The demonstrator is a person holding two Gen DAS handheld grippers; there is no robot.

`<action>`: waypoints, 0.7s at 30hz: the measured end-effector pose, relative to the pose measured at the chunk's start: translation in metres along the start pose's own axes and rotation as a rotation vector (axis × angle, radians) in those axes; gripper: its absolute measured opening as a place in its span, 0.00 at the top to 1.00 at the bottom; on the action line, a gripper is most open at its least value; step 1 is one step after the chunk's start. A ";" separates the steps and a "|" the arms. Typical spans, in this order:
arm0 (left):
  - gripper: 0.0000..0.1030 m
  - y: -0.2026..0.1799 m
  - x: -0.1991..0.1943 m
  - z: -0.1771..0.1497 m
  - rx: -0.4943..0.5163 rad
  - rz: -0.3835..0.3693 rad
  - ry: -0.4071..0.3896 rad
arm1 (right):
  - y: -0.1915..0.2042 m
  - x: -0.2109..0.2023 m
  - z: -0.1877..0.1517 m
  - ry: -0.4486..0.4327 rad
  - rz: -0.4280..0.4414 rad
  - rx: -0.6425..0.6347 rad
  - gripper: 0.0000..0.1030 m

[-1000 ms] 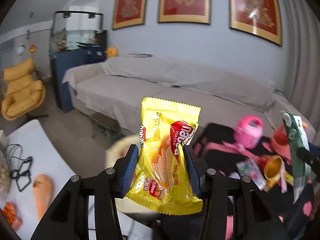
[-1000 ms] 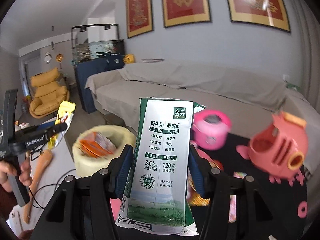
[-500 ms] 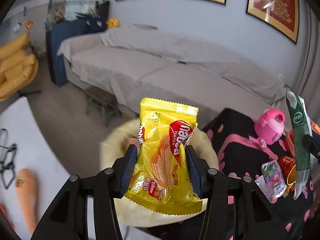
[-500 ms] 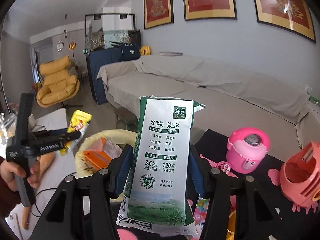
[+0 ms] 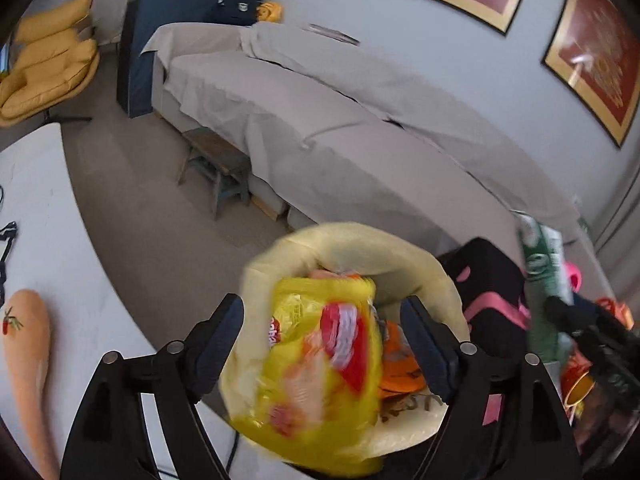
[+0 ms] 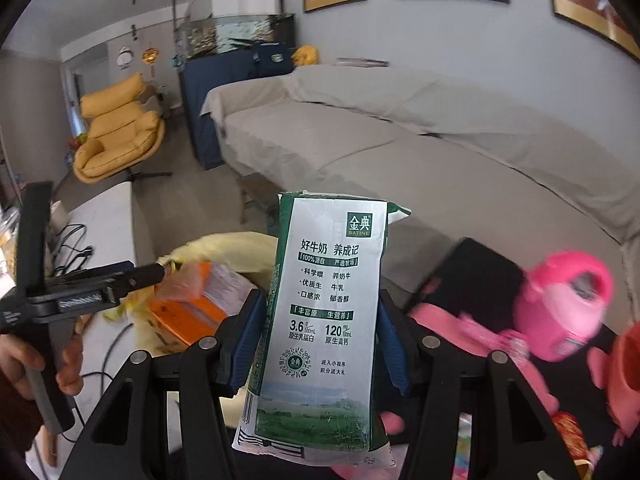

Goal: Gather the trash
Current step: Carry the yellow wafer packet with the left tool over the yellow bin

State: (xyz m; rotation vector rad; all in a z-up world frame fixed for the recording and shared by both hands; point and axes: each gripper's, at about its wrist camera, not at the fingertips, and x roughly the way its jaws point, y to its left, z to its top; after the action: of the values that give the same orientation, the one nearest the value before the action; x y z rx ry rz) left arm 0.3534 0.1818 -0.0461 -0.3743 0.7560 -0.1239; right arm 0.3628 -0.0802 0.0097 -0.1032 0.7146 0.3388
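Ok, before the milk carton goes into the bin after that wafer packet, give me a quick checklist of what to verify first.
1. Left gripper has let go: ok. Its jaws have just been opening and now stand clear of the yellow wafer packet on both sides.
2. Wafer packet over the yellow bin: ok. It is blurred, apparently falling toward the opening.
3. Wafer packet settled inside: cannot tell.
4. Right gripper firm on the milk carton: ok, pads press both sides, carton upright.
5. Room in the bin: cannot tell. Orange packaging already lies inside.
6. Left gripper clear of the carton's path: not ok, it hangs at the bin's mouth.
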 end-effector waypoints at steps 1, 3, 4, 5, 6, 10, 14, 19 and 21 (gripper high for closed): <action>0.20 0.006 -0.003 0.003 -0.011 -0.019 0.004 | 0.008 0.006 0.005 0.001 0.016 -0.005 0.51; 0.19 0.014 -0.007 0.005 -0.029 -0.043 0.013 | 0.021 0.013 0.014 -0.001 0.035 -0.020 0.51; 0.19 0.016 -0.007 0.006 -0.033 -0.052 0.016 | 0.027 0.017 0.020 -0.010 0.040 -0.025 0.51; 0.19 0.020 -0.008 0.007 -0.031 -0.057 0.018 | 0.029 0.019 0.025 -0.018 0.039 -0.022 0.51; 0.19 0.023 -0.008 0.007 -0.036 -0.051 0.013 | 0.028 0.020 0.028 -0.023 0.036 -0.018 0.51; 0.19 0.040 -0.017 -0.002 -0.043 -0.074 0.025 | 0.019 0.023 0.032 -0.022 0.009 0.001 0.51; 0.19 0.057 -0.020 -0.027 0.026 -0.061 0.062 | 0.010 0.018 0.022 -0.015 -0.028 -0.013 0.51; 0.19 0.076 -0.001 -0.061 0.089 0.012 0.149 | 0.002 0.015 0.011 0.007 -0.021 0.008 0.51; 0.19 0.083 0.011 -0.071 0.108 0.046 0.191 | 0.003 0.012 0.008 0.010 -0.025 -0.002 0.51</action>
State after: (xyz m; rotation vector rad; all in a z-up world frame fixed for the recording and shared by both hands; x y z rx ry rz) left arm 0.3107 0.2354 -0.1311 -0.2447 0.9414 -0.1583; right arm 0.3756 -0.0728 0.0080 -0.1156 0.7224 0.3149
